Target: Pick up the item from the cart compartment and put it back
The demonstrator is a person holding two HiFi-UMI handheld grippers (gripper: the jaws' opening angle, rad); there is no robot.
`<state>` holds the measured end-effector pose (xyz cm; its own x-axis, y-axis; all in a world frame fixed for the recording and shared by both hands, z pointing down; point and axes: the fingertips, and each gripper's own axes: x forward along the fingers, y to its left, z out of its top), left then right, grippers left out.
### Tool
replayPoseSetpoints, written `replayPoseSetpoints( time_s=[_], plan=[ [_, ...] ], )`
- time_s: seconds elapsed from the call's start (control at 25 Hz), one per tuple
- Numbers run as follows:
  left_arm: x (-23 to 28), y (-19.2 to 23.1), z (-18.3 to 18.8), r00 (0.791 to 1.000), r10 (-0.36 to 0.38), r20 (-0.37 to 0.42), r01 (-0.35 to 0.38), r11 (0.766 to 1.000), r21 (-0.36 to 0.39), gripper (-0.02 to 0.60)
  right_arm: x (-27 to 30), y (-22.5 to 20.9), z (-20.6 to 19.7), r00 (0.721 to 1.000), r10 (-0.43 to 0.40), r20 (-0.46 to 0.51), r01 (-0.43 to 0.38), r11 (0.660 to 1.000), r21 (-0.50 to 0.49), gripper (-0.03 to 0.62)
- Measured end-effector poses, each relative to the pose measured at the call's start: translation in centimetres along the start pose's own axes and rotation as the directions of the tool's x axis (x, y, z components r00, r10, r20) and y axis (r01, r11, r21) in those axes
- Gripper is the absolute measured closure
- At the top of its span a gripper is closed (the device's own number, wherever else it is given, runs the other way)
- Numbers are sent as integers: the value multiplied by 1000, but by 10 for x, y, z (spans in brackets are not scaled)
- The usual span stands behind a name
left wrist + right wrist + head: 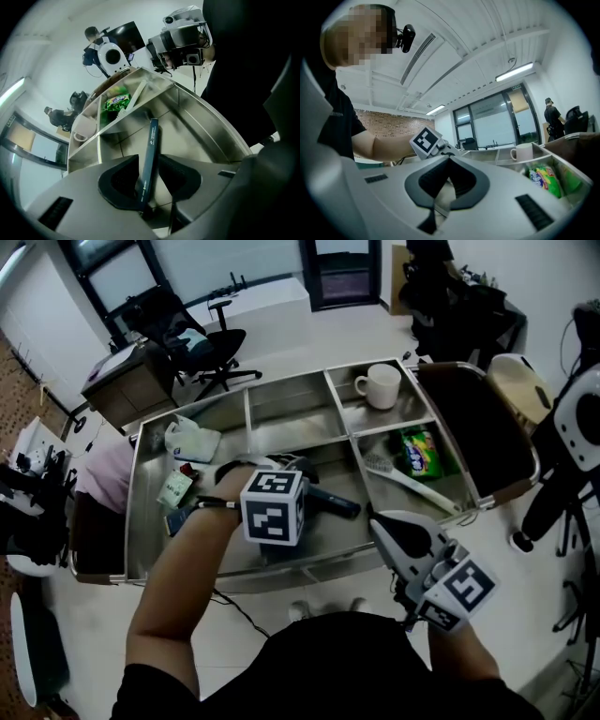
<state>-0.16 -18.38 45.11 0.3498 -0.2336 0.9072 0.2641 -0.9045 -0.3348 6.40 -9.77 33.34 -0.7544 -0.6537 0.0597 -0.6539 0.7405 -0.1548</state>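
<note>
down in the near bin of the cart (319, 563), left gripper (149, 164) sits released around a slim dark bar (152, 140); right gripper (380, 524) at five o'clock, clenched on nothing.

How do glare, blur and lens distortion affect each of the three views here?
Head view: evenly lit, soft sheen on the steel cart, edges bowed. Left gripper view: strong fisheye, black corners, slim dark blue item sharp. Right gripper view: ceiling light strip bright white, background crisp.

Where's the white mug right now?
In the head view the white mug stands in the cart's far right compartment, just behind the one holding the green packet and the white brush.
</note>
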Motion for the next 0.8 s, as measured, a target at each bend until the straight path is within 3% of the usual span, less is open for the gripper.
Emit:
replayPoseSetpoints(
  time_s=[0.2,0.44,0.76,0.8],
  plan=[
    [19,5,-7,994,-85,-63,88,995,41,448,1,-5,2,1000,-9,15,9,1000,-1,579],
    [33,0,-3,986,-160,-50,162,986,40,448,0,-16,0,1000,-20,5,20,1000,17,579],
    [54,-6,-14,979,-192,-71,195,980,36,449,5,-20,-4,1000,-17,-8,17,999,32,579],
    [55,-7,-14,979,-194,-67,196,980,32,473,6,-20,-4,1000,-16,-10,16,999,33,579]
  ],
)
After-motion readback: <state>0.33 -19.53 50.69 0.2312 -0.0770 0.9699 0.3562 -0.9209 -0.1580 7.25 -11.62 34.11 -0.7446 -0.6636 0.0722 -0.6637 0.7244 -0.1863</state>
